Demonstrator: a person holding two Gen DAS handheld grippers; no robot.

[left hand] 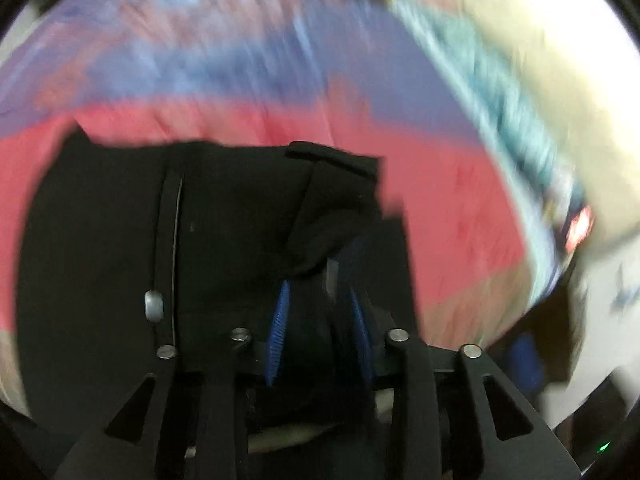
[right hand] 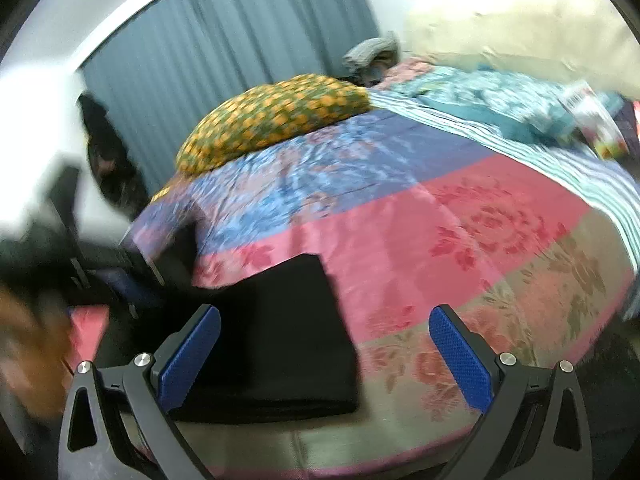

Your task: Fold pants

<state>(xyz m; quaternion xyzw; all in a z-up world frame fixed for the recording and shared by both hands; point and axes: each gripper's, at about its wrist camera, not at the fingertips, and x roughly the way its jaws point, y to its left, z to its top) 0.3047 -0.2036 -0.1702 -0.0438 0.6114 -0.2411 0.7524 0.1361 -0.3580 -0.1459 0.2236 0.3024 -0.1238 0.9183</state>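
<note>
Between your left gripper [left hand: 320, 312] blue pads: bunched corner of black fabric pants [left hand: 224, 216], clamped. Pants lie on pink floral bedspread [right hand: 460, 216], just ahead of your right gripper [right hand: 324, 360], jaws wide apart, empty.

The left wrist view looks steeply down, close over the black pants [left hand: 224, 216] on the bed [left hand: 448, 216]. The right wrist view sits farther back, slanting across the bed toward the curtain [right hand: 224, 40]. Both share the pants and the bed's pink band.
</note>
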